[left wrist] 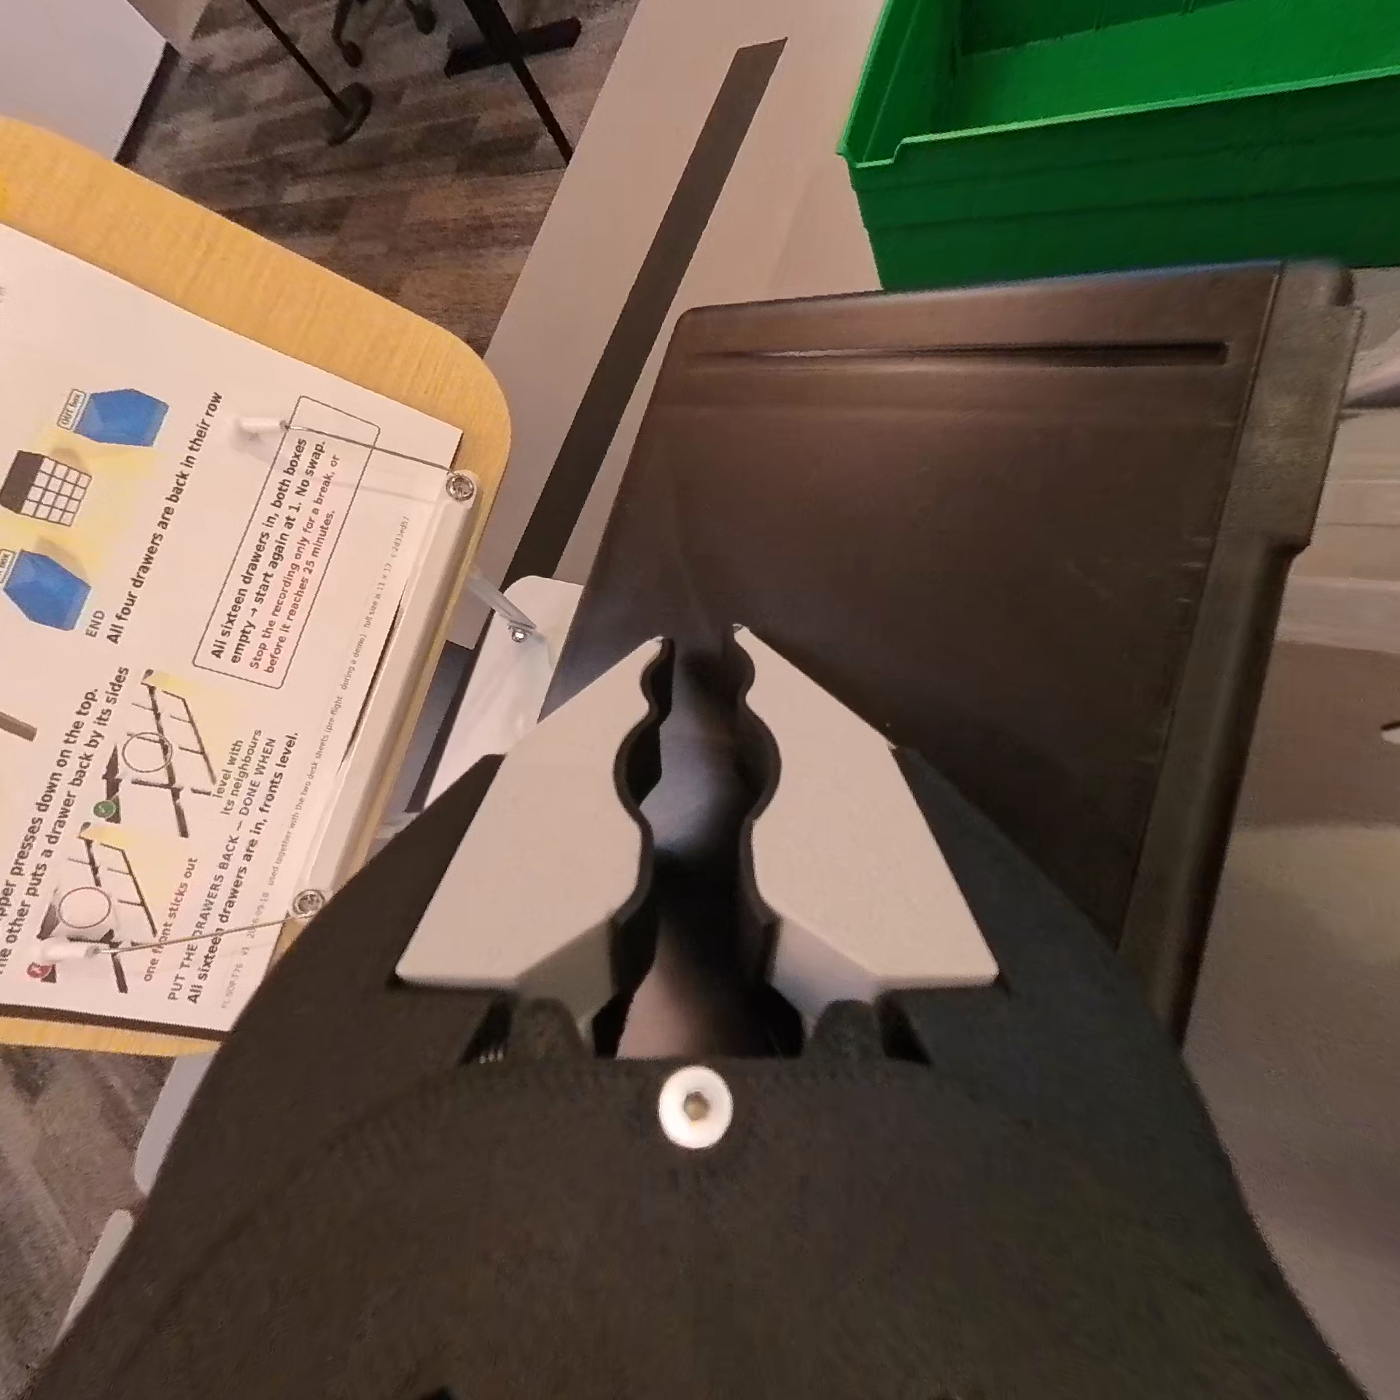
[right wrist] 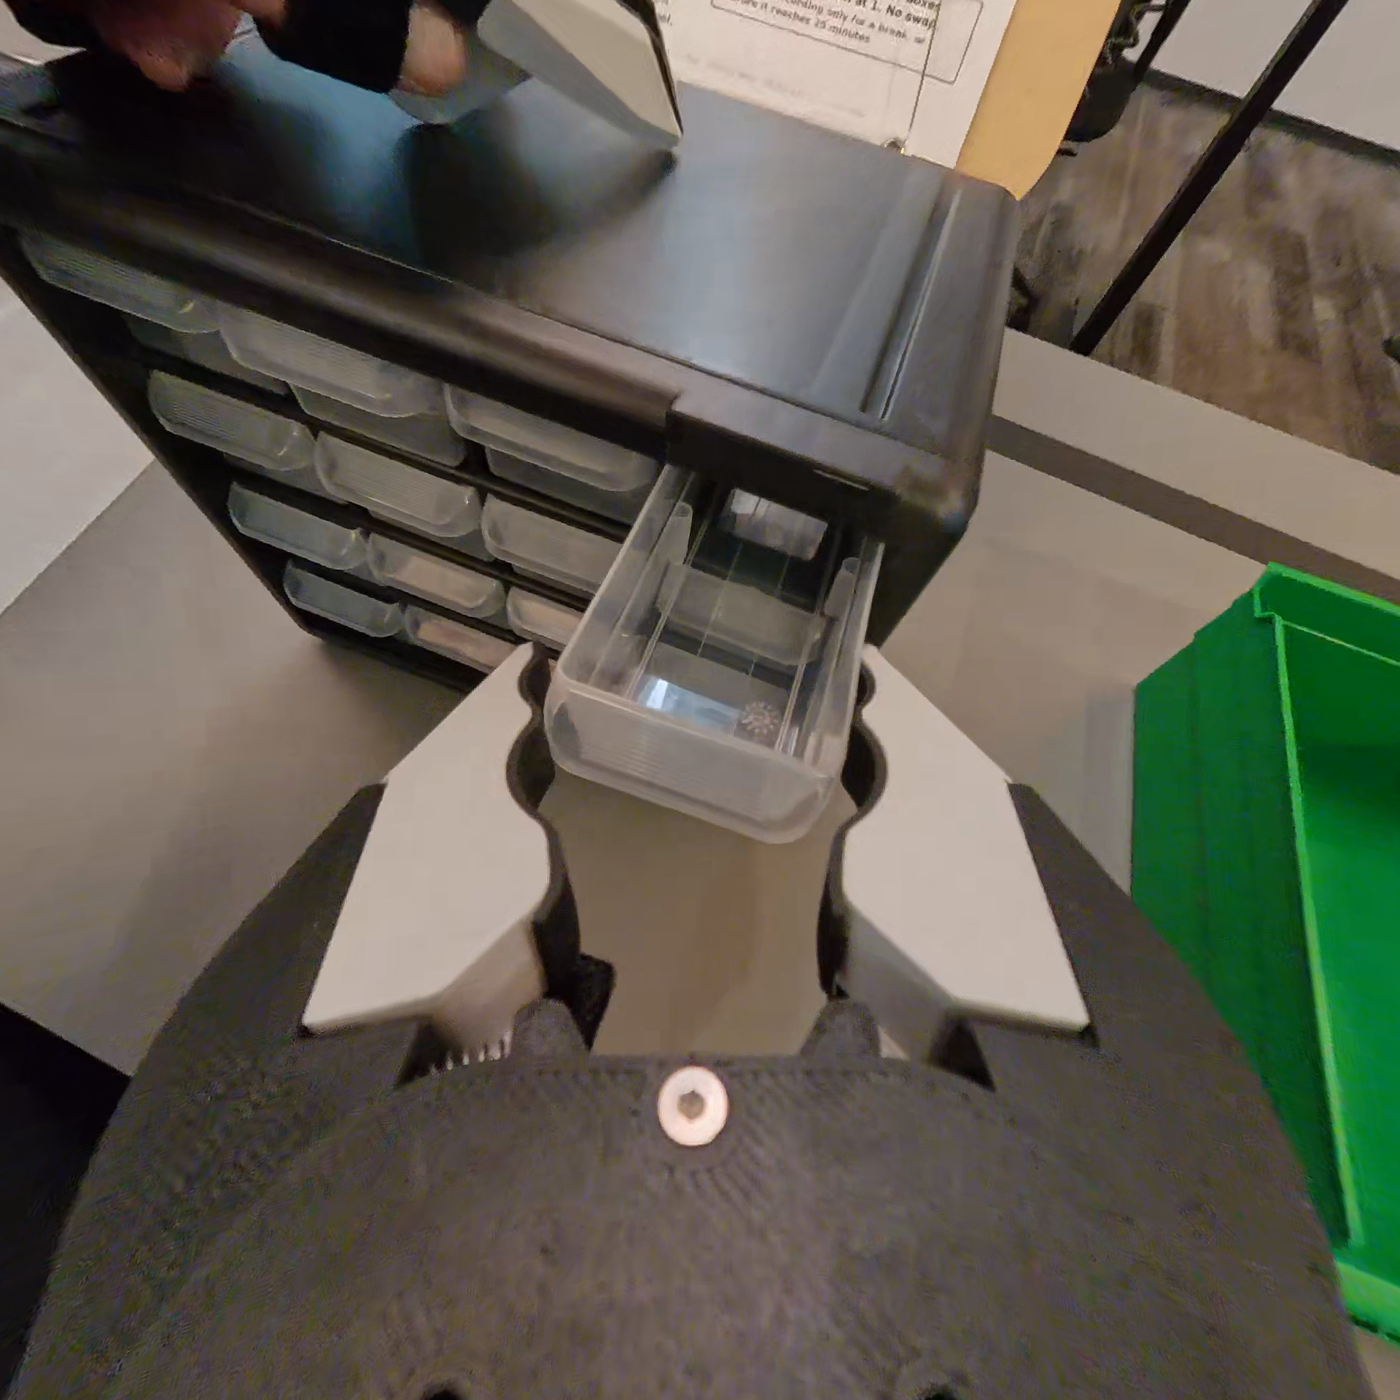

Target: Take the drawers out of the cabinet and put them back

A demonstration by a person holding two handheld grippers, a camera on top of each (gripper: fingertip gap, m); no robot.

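A black cabinet (right wrist: 757,303) with several clear drawers stands on a grey table. My right gripper (right wrist: 697,663) is shut on the sides of one clear drawer (right wrist: 682,727), which sticks about halfway out of the top row's right-hand slot. The other drawers sit in their slots. My left gripper (left wrist: 701,644) is shut and empty, with its tips resting on the cabinet's black top (left wrist: 947,530). It also shows in the right wrist view (right wrist: 591,60), held by a gloved hand (right wrist: 174,45) at the cabinet's far left.
A green bin (right wrist: 1250,833) stands on the table to the right of the cabinet and also shows in the left wrist view (left wrist: 1136,189). An instruction sheet (left wrist: 189,606) on a wooden board stands behind the cabinet. Bare grey table (right wrist: 151,682) lies left of the cabinet.
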